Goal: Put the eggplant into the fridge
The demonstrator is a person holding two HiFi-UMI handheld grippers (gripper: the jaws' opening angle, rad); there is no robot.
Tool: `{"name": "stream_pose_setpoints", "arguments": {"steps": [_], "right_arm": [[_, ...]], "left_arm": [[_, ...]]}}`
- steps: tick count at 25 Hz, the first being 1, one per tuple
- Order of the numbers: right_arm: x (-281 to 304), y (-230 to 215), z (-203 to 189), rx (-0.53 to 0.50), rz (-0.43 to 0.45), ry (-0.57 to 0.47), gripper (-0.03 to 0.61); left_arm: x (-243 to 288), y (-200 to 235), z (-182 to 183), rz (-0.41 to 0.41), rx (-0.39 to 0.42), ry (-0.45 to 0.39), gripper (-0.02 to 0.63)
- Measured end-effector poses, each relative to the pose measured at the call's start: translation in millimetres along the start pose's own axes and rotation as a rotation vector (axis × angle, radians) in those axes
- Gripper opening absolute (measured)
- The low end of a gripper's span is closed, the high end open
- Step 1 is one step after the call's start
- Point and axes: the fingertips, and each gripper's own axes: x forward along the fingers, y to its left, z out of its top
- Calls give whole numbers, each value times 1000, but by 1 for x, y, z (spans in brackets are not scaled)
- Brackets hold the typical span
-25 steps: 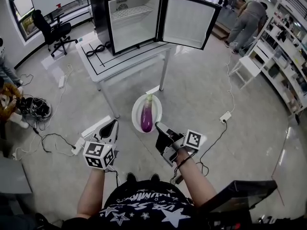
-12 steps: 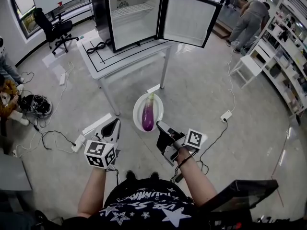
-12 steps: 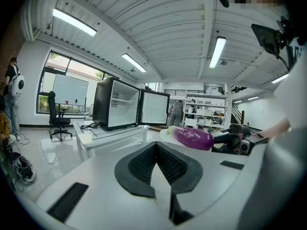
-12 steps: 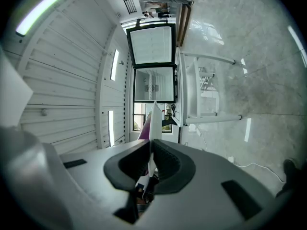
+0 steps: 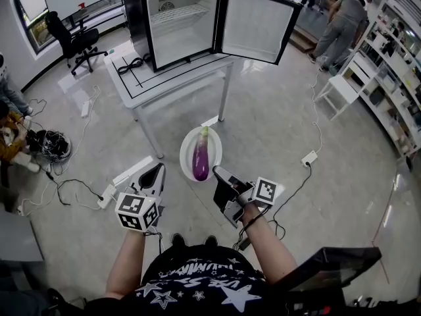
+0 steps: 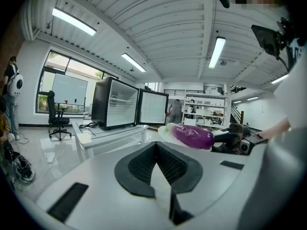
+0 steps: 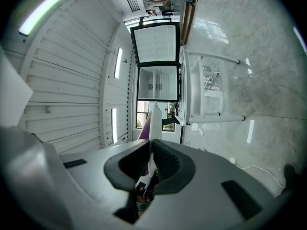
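Observation:
A purple eggplant (image 5: pixel 200 161) lies on a white plate (image 5: pixel 189 147) held in the air in front of me. My right gripper (image 5: pixel 218 174) is shut on the plate's near rim. In the right gripper view the plate (image 7: pixel 154 121) stands edge-on between the jaws of the right gripper (image 7: pixel 149 150), with the eggplant (image 7: pixel 142 130) just behind. My left gripper (image 5: pixel 156 170) hangs to the plate's left, shut and empty. From the left gripper (image 6: pixel 154 152) the eggplant (image 6: pixel 194 135) shows at the right. The black fridge (image 5: pixel 179 24) stands ahead on a white table (image 5: pixel 152 84), its door (image 5: pixel 255 26) swung open.
Cables and a power strip (image 5: pixel 107 197) lie on the floor at the left. An office chair (image 5: pixel 71 43) stands beside the table. A person (image 5: pixel 337 28) bends near the shelves (image 5: pixel 388 78) at the right. A socket block (image 5: pixel 308 159) lies on the floor at the right.
Hardly anything: my left gripper has drifted slightly to the right, and the plate with the eggplant stays held in the same place.

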Motion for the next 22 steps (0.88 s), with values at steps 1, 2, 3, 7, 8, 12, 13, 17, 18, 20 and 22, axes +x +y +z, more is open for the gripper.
{"name": "stream_pose_setpoints", "arguments": {"steps": [1, 2, 3, 7, 8, 12, 13, 17, 18, 20, 22], "right_arm": [[0, 1, 0, 0, 2, 1, 21], [0, 1, 0, 1, 4, 1, 21], [0, 1, -1, 3, 5, 0, 21], [-1, 2, 0, 6, 8, -8, 21], [-1, 2, 0, 5, 8, -9, 21], [-3, 1, 0, 9, 15, -14, 21], [-5, 1, 0, 10, 16, -16, 21], [-13, 0, 0, 12, 12, -22, 21], [-15, -1, 1, 13, 10, -23, 21], [-19, -1, 2, 13, 8, -24, 21], [-21, -1, 4, 13, 7, -23, 21]], "left_arm": [[0, -1, 0, -1, 1, 0, 8], [0, -1, 0, -2, 1, 0, 8], [0, -1, 0, -2, 2, -1, 8], [-1, -1, 2, -4, 3, -2, 8], [0, -1, 3, -5, 3, -3, 8], [1, -3, 0, -10, 4, -2, 8], [0, -5, -1, -12, 3, -1, 8], [-1, -12, -4, -14, 2, -1, 8], [0, -14, -4, -14, 2, -2, 8], [1, -16, -3, -13, -1, -4, 8], [3, -17, -3, -12, -6, -5, 8]]}}
